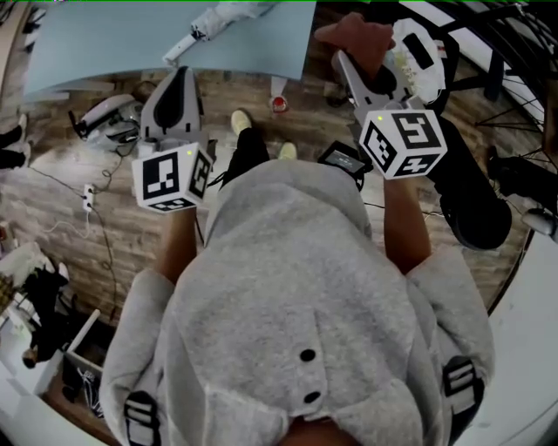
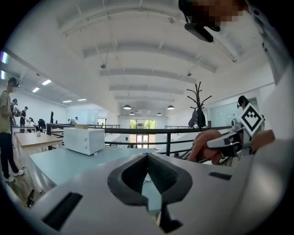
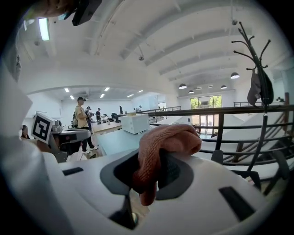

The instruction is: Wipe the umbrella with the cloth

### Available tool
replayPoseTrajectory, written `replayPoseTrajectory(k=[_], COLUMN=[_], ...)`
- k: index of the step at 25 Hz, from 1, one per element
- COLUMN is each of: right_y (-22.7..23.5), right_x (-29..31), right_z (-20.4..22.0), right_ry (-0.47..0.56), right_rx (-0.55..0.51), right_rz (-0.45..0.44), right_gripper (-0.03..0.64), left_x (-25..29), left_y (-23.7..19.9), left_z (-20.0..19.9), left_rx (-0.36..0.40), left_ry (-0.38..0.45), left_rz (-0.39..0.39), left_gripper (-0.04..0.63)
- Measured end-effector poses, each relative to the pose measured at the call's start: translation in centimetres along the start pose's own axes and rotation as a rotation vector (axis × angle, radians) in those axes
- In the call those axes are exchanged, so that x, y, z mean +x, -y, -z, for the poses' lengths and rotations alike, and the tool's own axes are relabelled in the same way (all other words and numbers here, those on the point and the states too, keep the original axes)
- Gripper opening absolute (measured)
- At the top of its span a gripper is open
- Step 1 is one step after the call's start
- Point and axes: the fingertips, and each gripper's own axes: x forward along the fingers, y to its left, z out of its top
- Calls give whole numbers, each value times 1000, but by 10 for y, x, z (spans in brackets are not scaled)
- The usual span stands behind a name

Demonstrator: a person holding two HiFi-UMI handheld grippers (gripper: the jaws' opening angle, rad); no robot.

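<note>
Our right tongs (image 3: 149, 167) pinch the reddish-pink cloth (image 3: 167, 140), which bunches over the top of the jaws and hangs down between them. Our left tongs (image 2: 147, 158) are pressed together with nothing in them. In the head view both hover in front of our grey hoodie (image 1: 296, 287), well apart from the pale blue tabletop (image 1: 96, 43) at the top of the frame. A pale, folded thing lies there that we take for the umbrella (image 1: 218, 24). We judge that the cloth is in hand and the wiping is not under way. The next move calls for bringing the cloth forward and down onto the umbrella, and for spreading the left tongs if they are to steady it.
</note>
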Motion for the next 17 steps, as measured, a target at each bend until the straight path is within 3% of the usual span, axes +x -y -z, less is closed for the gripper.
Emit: replayPoseTrajectory(k=[6,17], right_y=[-5,-3], right_x=[-20,-42], right_z=[12,11], right_ry=[28,36], right_rx=[-4,-13], right_rz=[-11,2], right_gripper=[81,81], left_x=[-16,-18], left_y=[18,43], left_z=[21,10], left_rx=[19,31], left_ry=[-30,-24], left_rz=[24,68], left_gripper=[15,15])
